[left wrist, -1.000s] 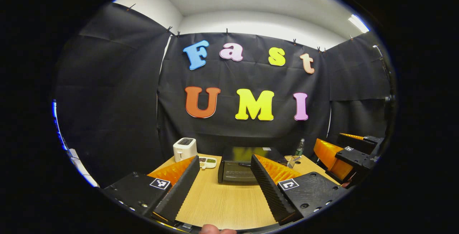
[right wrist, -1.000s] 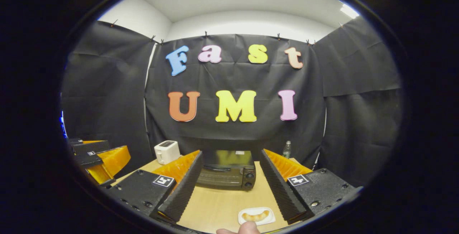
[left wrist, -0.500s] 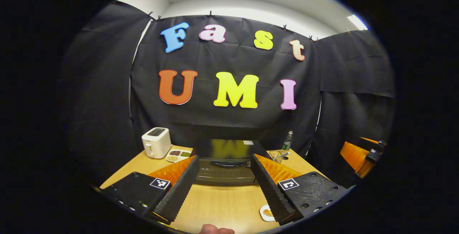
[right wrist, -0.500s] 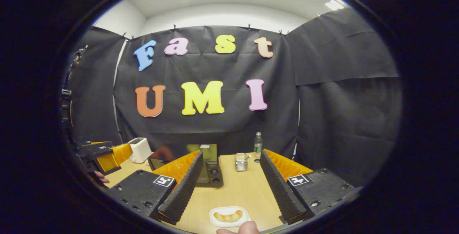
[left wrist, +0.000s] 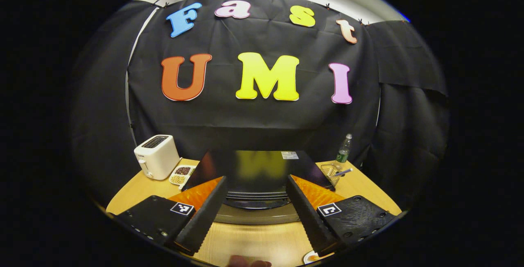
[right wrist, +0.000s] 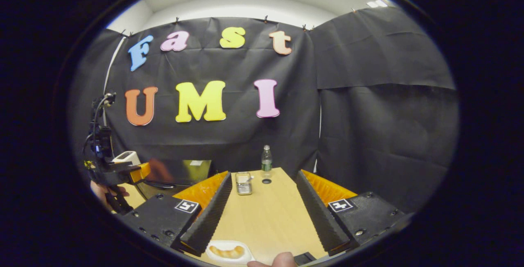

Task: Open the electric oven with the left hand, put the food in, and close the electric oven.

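The black electric oven (left wrist: 254, 166) stands right in front of my left gripper (left wrist: 256, 177), door shut, its handle (left wrist: 256, 203) lying low between the open fingers, which hold nothing. A white plate (right wrist: 227, 252) carrying a golden pastry lies on the table under my right gripper (right wrist: 263, 173), just inside its left finger; the plate's edge (left wrist: 313, 256) also peeks out at the bottom of the left gripper view. My right gripper is open and holds nothing. In the right gripper view the oven (right wrist: 180, 172) sits at the left, with the left gripper (right wrist: 112, 173) and a hand (right wrist: 98, 191) beside it.
A white toaster (left wrist: 155, 156) and a small dish of beans (left wrist: 180, 173) stand left of the oven. A wire basket (right wrist: 244, 183) and a water bottle (right wrist: 266, 160) stand to its right. The wooden table (right wrist: 270, 213) runs back to the black cloth wall.
My left gripper has closed in on the oven, which now looms larger between its fingers. My right gripper has swung right, so the oven slid to that view's left edge.
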`<state>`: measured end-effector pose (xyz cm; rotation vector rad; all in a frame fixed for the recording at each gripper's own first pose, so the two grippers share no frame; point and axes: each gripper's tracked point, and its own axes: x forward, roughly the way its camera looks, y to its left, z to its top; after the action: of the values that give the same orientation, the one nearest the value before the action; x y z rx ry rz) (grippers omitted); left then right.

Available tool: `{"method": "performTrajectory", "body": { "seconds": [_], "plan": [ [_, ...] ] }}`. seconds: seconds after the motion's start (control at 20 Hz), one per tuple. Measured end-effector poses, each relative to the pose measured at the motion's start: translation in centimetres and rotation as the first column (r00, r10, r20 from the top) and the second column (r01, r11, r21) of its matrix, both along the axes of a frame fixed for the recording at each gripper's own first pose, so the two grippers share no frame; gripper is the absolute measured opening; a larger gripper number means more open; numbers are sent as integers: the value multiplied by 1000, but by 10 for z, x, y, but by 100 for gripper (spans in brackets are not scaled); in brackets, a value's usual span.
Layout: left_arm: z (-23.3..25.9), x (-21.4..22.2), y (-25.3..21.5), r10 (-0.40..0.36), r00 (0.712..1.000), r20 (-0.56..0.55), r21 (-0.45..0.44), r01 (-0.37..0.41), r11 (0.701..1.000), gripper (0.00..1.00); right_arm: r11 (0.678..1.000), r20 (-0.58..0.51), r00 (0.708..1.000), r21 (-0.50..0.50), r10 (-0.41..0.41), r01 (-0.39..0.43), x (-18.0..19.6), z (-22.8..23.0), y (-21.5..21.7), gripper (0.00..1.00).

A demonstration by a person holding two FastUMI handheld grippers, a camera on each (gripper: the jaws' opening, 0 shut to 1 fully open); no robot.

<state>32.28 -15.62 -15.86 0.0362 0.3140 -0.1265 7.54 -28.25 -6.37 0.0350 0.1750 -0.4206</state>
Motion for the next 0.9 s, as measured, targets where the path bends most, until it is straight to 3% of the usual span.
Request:
{"method": "performTrajectory", "body": {
  "seconds": [0.35, 0.55, 0.9],
  "plan": [
    [-60, 41, -2, 2, 994, -113, 34, 2, 999, 94, 997, -57, 996, 27, -67, 69, 3, -18, -29, 97],
    [-71, 41, 1, 6, 991, -132, 75, 4, 997, 97, 997, -62, 996, 41, -64, 67, 7, -19, -29, 98],
    [-78, 19, 5, 20, 987, -159, 64, -10, 998, 97, 999, -58, 998, 43, -31, 33, -1, -17, -13, 98]
  ]
}}
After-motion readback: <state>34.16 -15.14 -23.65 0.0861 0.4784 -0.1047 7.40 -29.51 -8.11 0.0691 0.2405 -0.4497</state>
